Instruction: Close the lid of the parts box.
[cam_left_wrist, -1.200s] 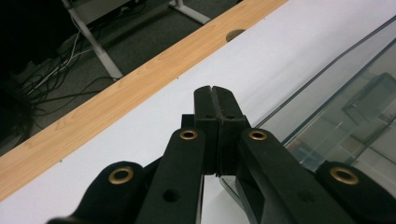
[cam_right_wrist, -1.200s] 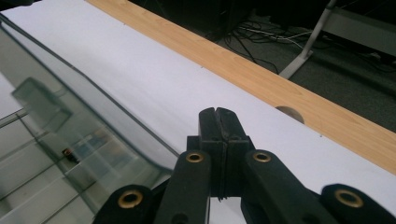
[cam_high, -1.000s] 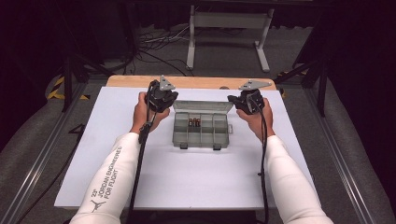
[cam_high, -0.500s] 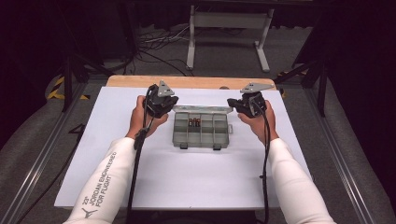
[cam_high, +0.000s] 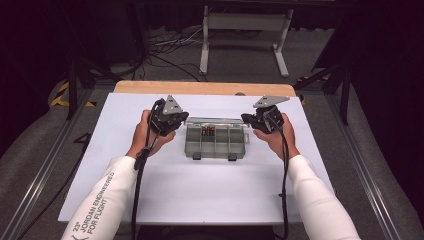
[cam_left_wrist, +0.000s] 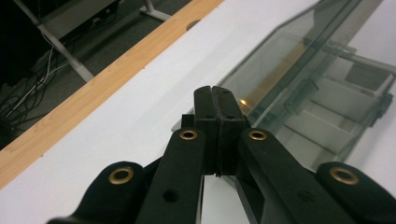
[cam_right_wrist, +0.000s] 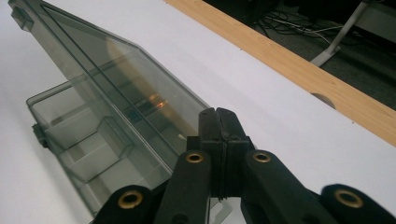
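Both tongs fully closed, empty: left tongs (cam_left_wrist: 215, 100) at the left end of the raised lid, right tongs (cam_right_wrist: 219, 122) at its right end. Risk: uneven push from the sides could skid or twist the box. Smoky transparent plastic compartment box (cam_high: 216, 141), centre of white worktop (cam_high: 200, 190); lid (cam_right_wrist: 116, 70) tilted up, small dark parts (cam_high: 207, 131) in one far cell.
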